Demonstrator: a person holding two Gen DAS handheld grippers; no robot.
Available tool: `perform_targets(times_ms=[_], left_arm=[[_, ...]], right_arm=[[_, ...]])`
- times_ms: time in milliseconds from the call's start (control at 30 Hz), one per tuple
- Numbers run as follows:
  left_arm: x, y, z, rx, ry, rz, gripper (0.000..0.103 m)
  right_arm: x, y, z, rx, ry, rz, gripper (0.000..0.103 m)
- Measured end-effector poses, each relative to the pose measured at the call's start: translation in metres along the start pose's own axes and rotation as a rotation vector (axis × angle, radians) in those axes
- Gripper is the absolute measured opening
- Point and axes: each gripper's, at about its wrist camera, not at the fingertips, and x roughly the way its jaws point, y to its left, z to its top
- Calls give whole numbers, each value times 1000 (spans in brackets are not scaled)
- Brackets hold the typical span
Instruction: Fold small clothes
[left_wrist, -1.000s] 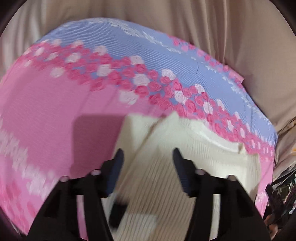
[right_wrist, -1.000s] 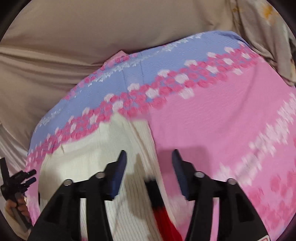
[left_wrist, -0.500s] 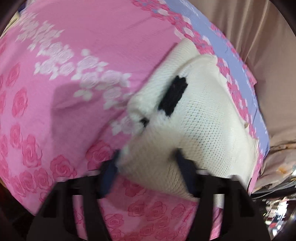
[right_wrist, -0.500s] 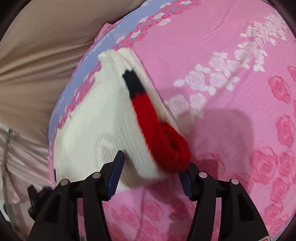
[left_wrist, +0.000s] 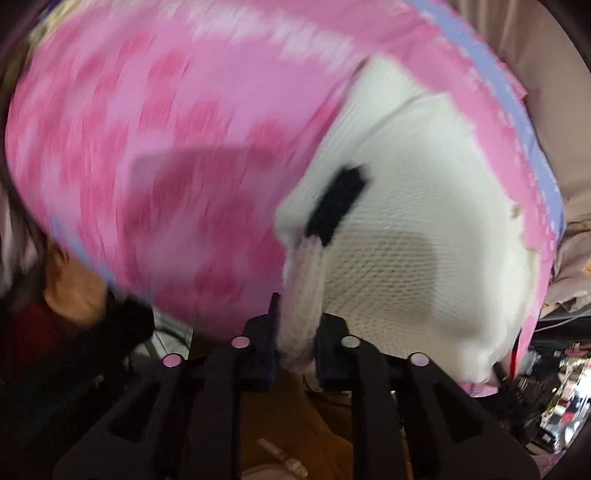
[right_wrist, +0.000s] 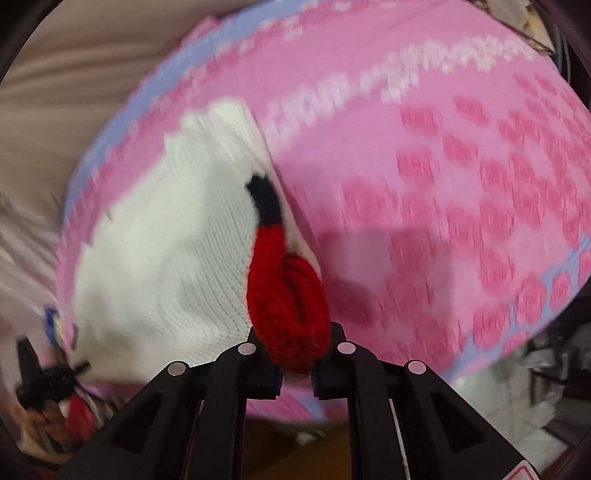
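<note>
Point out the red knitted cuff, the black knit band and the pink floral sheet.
red knitted cuff (right_wrist: 291, 314): right wrist view, on the rolled red end by the claw.
black knit band (left_wrist: 338, 205): left wrist view, middle of the black strip.
pink floral sheet (right_wrist: 461, 184): right wrist view, bare rose-printed area.

I have both tools closed down tight, the left tool (left_wrist: 295, 328) pinching a white knit edge and the right tool (right_wrist: 295, 354) clamped on a red cuff.
</note>
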Motion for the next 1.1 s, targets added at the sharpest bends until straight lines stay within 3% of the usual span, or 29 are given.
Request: perform_targets(times_ms=[67, 167, 233, 267, 333, 400, 467, 500, 533, 600, 633, 700, 867, 933, 1033, 1100], left_arm=[[-8, -1, -7, -12, -57, 10, 23], [-48, -25, 3, 72, -195, 62, 33], [-74, -48, 25, 156, -298, 56, 64], [-78, -57, 35, 183, -321, 49, 68], [-69, -79, 66, 259, -318, 11, 72], [-43, -102, 98, 330, -241, -29, 72], [-16, -115, 120, 358, -179, -19, 72], [3, -122, 132, 380, -133, -48, 68], [15, -129, 138, 389, -104, -21, 59], [28, -139, 139, 420, -82, 1, 53], [30, -144, 135, 451, -93, 7, 32], [27, -147, 128, 470, -93, 0, 7], [-36, -142, 122, 317, -281, -57, 7], [-45, -140, 125, 275, -331, -18, 7], [-8, -140, 135, 258, -277, 47, 7], [22, -143, 140, 263, -225, 102, 7]], right_arm=[[-3, 1, -2, -8, -19, 2, 23], [-34, 4, 19, 3, -117, -21, 30], [-55, 13, 37, -3, -211, -38, 44], [-62, 18, 43, -3, -244, -40, 48], [-66, 38, 68, 7, -301, -52, 53], [-53, 62, 88, 17, -312, -40, 59], [-31, 79, 101, 13, -295, -52, 61], [-15, 88, 108, -1, -281, -79, 61], [-2, 94, 114, -21, -265, -103, 61], [11, 95, 115, -46, -236, -120, 56], [17, 94, 115, -67, -227, -116, 41], [21, 96, 121, -107, -212, -108, 8], [-51, 91, 135, -139, -363, 89, 7], [-52, 85, 141, -146, -370, 107, 7], [15, 67, 157, -143, -186, 2, 7], [36, 63, 158, -117, -140, -15, 7]])
